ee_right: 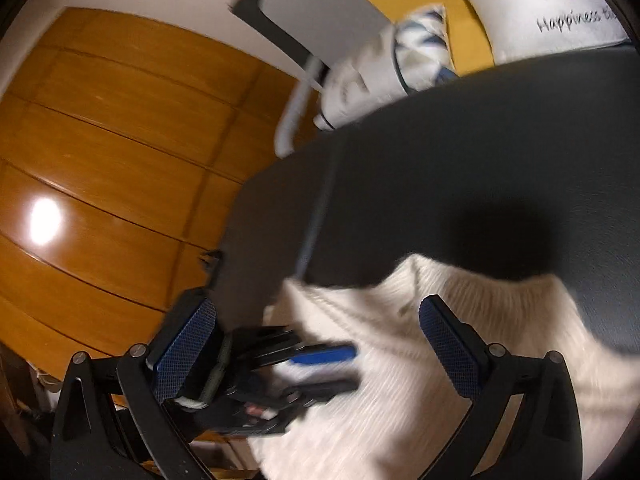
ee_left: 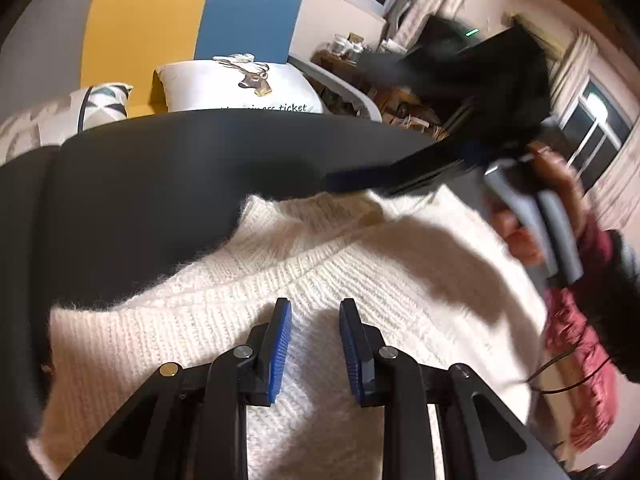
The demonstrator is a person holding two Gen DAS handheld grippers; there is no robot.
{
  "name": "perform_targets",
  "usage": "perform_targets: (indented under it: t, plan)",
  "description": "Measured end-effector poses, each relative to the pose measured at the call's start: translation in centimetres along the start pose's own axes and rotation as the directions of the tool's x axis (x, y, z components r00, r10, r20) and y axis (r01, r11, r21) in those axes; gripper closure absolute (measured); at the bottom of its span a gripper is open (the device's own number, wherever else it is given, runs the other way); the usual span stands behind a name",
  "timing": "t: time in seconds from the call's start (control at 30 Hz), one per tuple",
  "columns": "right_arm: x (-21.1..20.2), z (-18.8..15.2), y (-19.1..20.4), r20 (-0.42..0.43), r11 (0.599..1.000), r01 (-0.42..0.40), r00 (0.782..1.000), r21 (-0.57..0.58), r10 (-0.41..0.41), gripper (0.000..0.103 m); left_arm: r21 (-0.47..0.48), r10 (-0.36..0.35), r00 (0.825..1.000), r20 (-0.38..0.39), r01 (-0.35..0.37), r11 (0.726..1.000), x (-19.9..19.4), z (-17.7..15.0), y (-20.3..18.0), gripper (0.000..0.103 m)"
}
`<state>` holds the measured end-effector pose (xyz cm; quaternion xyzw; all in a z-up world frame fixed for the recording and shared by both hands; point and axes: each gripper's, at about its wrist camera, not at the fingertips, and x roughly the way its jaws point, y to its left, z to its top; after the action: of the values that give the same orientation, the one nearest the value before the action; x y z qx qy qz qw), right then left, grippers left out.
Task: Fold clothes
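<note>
On the dark surface (ee_left: 180, 168), near its front edge, lay the cream knit sweater (ee_left: 320, 280). Pillows (ee_left: 240, 84) stood behind the surface; wood floor (ee_right: 100, 160) beside it. Left gripper (ee_left: 315, 312) and right gripper (ee_right: 316, 320) hovered over the sweater, jaws apart, empty.

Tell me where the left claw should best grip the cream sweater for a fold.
Probably the ribbed band curving just ahead of the left claw, approached from above. The cream sweater lies flat on the dark table, and that thicker edge gives the open fingers something to pinch.
</note>
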<state>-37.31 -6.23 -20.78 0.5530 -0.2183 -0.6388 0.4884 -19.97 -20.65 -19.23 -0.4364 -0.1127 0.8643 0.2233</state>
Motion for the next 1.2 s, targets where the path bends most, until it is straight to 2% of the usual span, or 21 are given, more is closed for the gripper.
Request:
perform_targets:
  t: [0.07,0.13,0.3,0.4,0.47,0.53,0.63,0.73,0.83,0.97,1.07,1.13,1.2]
  plan:
    - [1.9,0.7,-1.0,-0.052,0.999,0.019,0.999,0.033,-0.018,0.000,-0.035,-0.026,1.000,0.012,0.027,0.999,0.0,-0.1,0.6,0.079]
    - [3.5,0.9,-1.5,-0.101,0.999,0.001,0.995,0.046,0.004,0.000,-0.036,-0.030,0.999,0.016,0.030,0.999,0.3,0.0,0.4,0.079]
    - [6.3,1.1,-0.7,-0.191,1.000,-0.012,0.981,0.017,0.015,0.000,-0.018,-0.010,1.000,0.025,0.010,1.000,0.4,0.0,-0.1,0.079]
    - [7.6,1.5,-0.1,-0.199,0.998,-0.064,0.978,0.011,0.065,0.000,-0.015,-0.006,1.000,0.031,0.006,1.000,0.2,-0.3,-0.3,0.079]
    - [7.8,2.1,0.6,-0.155,0.990,-0.139,0.978,0.021,0.141,0.000,-0.021,-0.003,1.000,0.031,0.004,1.000,0.3,-0.3,-0.2,0.079]
    - [8.4,2.6,0.5,-0.133,0.987,-0.161,0.978,0.029,0.163,0.000,-0.033,-0.001,1.000,0.028,0.002,0.999,0.4,-0.3,-0.1,0.079]
    - [9.6,2.7,-1.1,-0.119,0.994,-0.078,0.989,0.076,0.086,0.000,-0.033,0.000,1.000,0.025,0.001,0.999,0.6,-0.2,-0.1,0.078]
    - [9.5,2.7,-0.6,-0.133,0.997,-0.041,0.990,0.058,0.049,0.000,-0.033,0.003,1.000,0.023,-0.002,0.999,0.5,-0.2,-0.2,0.078]
    - [8.1,2.4,0.1,-0.146,1.000,0.006,0.989,0.007,-0.005,0.000,-0.036,-0.008,1.000,0.013,0.009,0.999,0.2,0.3,-0.2,0.078]
    - [5.2,1.8,-0.5,-0.146,0.999,0.044,0.988,-0.002,-0.044,0.000,-0.051,-0.006,0.998,0.055,0.008,0.999,-0.8,2.2,0.4,0.078]
    - [3.3,1.2,-1.4,-0.159,0.997,0.081,0.984,0.008,-0.078,0.000,-0.042,0.040,0.999,0.035,-0.038,0.998,-0.1,3.9,0.5,0.078]
    - [2.1,0.7,-2.0,-0.168,0.994,0.105,0.981,0.015,-0.101,0.000,-0.062,0.112,0.993,-0.030,-0.113,0.992,1.9,4.8,1.2,0.078]
    - [1.0,0.3,-2.7,-0.177,0.991,0.133,0.976,0.023,-0.127,0.000,-0.069,0.175,0.980,-0.099,-0.183,0.981,3.8,4.8,2.3,0.079]
